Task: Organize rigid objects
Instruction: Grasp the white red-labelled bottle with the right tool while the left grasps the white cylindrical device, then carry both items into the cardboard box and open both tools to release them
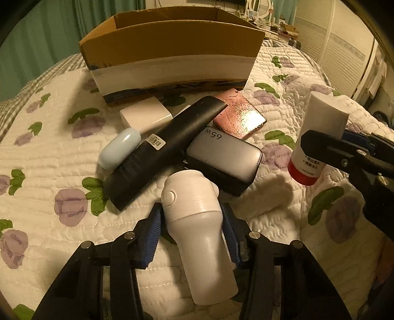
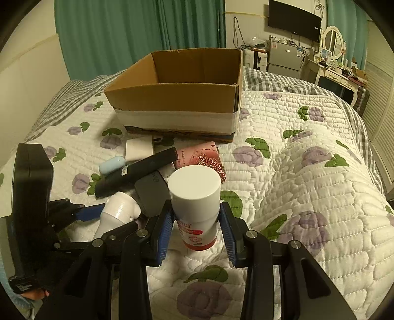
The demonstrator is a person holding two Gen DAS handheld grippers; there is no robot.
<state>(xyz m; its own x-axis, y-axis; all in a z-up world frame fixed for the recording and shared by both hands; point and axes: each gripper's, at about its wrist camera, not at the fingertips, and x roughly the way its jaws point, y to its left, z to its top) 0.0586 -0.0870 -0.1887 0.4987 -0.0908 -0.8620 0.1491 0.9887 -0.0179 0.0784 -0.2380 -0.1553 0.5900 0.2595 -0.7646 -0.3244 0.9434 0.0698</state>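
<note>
My left gripper (image 1: 192,216) is shut on a white handheld device (image 1: 197,233), held just above the quilt in front of the pile. My right gripper (image 2: 195,216) is shut on a white bottle with a red base (image 2: 197,209), lifted off the bed; it also shows in the left wrist view (image 1: 317,137). The pile holds a black bar-shaped device (image 1: 162,150), a grey 65W charger (image 1: 224,160), a pink card case (image 1: 241,115), a pale blue case (image 1: 118,150) and a white box (image 1: 145,115). An open cardboard box (image 2: 177,98) stands behind the pile.
The bed's floral quilt (image 2: 307,172) spreads to the right of the pile. Green curtains (image 2: 123,32) hang behind the bed. A dressing table with a mirror (image 2: 337,66) and a wall screen (image 2: 293,19) stand at the far right.
</note>
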